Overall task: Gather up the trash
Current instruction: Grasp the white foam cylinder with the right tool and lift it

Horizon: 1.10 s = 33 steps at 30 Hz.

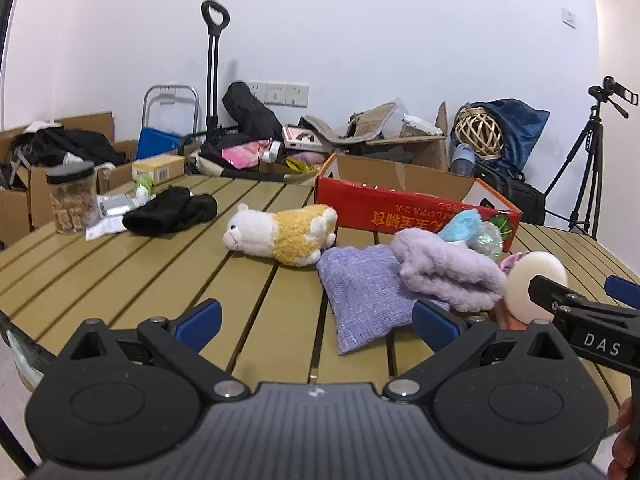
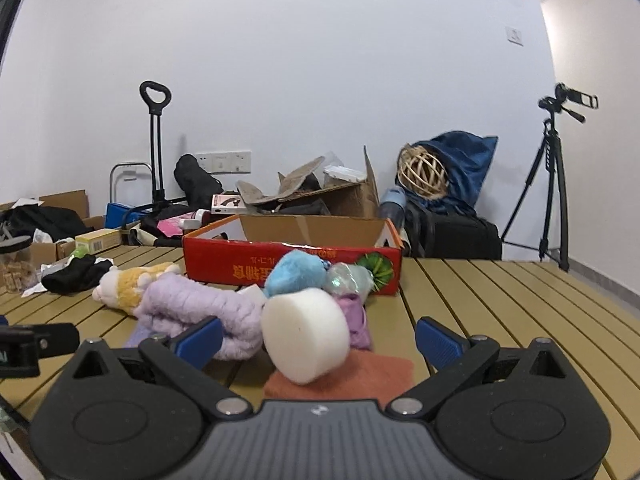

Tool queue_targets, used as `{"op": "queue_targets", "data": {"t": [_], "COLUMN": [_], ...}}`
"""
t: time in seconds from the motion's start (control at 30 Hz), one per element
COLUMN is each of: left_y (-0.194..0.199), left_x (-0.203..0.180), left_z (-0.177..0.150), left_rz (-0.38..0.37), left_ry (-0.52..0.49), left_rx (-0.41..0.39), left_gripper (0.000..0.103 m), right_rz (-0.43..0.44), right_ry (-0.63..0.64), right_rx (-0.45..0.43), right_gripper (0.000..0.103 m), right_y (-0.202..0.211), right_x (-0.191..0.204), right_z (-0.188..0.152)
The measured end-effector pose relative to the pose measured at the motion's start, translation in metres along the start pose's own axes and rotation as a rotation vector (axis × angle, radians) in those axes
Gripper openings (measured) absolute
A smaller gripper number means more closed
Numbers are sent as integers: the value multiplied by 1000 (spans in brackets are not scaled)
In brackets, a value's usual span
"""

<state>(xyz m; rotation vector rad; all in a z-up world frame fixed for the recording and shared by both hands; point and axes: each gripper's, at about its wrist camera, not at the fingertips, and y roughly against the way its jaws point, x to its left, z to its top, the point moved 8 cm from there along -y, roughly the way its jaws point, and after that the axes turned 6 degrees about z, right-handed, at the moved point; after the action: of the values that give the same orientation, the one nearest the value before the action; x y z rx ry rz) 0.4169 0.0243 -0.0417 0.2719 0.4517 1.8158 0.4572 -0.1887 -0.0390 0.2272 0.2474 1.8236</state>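
Observation:
My left gripper [image 1: 316, 320] is open and empty above the slatted table, in front of a lilac knitted cloth [image 1: 362, 292]. My right gripper [image 2: 318, 338] is open, with a white foam puck [image 2: 306, 338] between its fingers, not clamped, resting on an orange cloth [image 2: 360, 376]. An open red cardboard box [image 2: 292, 268] stands behind; it also shows in the left wrist view [image 1: 404, 208]. Around lie a fluffy lilac towel [image 2: 200, 312], a blue plush [image 2: 294, 272], a clear glittery ball [image 2: 346, 278], a yellow-white plush lamb [image 1: 280, 234] and a black cloth [image 1: 172, 210].
A jar of brown blocks [image 1: 74, 200], a silver pouch [image 1: 114, 204] and a yellow box [image 1: 158, 168] sit at the table's far left. Cluttered boxes and bags line the wall. A tripod [image 2: 554, 184] stands at the right.

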Motion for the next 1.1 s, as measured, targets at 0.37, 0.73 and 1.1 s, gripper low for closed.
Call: {"op": "queue_targets", "data": {"t": [0.37, 0.73, 1.1], "left_y": [-15, -11, -17], "left_x": [-3, -5, -12], "left_z": [-13, -18, -25], "left_rz": [-8, -13, -10], "left_ry": [-23, -41, -91], "left_rx": [44, 40, 44], "left_gripper": [103, 103, 103], "right_rz": [60, 92, 30], "right_ry": [-54, -147, -204], "right_rx": [0, -29, -67], "right_gripper": [79, 32, 32], "right_y": [-36, -21, -8], "right_x": [-5, -7, -27], "right_z": [-9, -13, -11]}}
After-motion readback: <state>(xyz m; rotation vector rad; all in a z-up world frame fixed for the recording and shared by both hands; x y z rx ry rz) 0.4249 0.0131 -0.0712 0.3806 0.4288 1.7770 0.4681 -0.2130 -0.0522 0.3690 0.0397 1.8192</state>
